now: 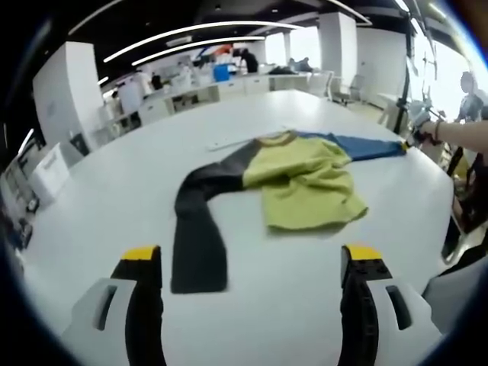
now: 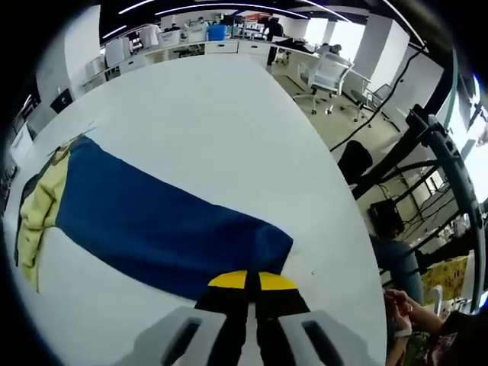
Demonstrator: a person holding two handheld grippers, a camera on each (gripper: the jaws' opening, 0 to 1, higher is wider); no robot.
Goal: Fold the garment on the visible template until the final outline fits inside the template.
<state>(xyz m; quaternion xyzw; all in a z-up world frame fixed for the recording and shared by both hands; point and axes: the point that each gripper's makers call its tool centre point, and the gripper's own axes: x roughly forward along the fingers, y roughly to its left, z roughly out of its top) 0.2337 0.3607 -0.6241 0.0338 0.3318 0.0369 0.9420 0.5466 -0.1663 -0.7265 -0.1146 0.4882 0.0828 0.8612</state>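
In the left gripper view, the left gripper (image 1: 252,263) hangs above the near part of a big white table (image 1: 107,229). Its two jaws with yellow tips are spread wide apart and there is nothing between them. The garment (image 1: 301,179) lies on the table beyond the jaws, around the middle of the table top. Its body is yellow-green and crumpled, partly folded over itself. A black sleeve (image 1: 197,229) goes from the shoulder toward the near edge, bends, and ends between the two jaws but a bit further away, not touching them. A blue sleeve (image 1: 366,146) stretches the other way, toward the far right edge of the table. At the end of this sleeve the right gripper (image 1: 415,136) shows, held by a person's arm (image 1: 461,131). A thin pale strip (image 1: 229,142) lies on the table just behind the collar.

In the right gripper view, the right gripper (image 2: 245,284) is at the table edge, and its yellow-tipped jaws are pressed together on the end of the blue sleeve (image 2: 160,225). The sleeve lies flat on the white table (image 2: 206,114) and runs back to the yellow-green body (image 2: 42,206). Beyond the table edge stand an office chair (image 2: 328,76) and a dark metal frame (image 2: 435,145).
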